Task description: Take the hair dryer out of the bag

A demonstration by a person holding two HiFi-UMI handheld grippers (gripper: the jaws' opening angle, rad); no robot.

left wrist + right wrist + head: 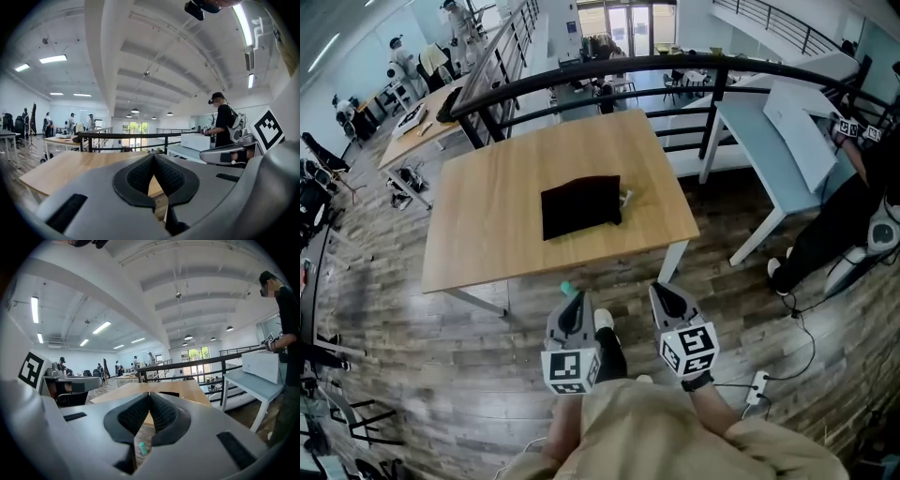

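left tongs (573,298) closed, empty | right tongs (662,291) closed, empty | bag (580,206) flat, long axis left-right

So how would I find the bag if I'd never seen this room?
Look for the big wooden table in the middle of the floor. The bag lies flat near the middle of it, with bare wood all around. It is black and roughly square, and a small pale thing pokes out at its right edge.
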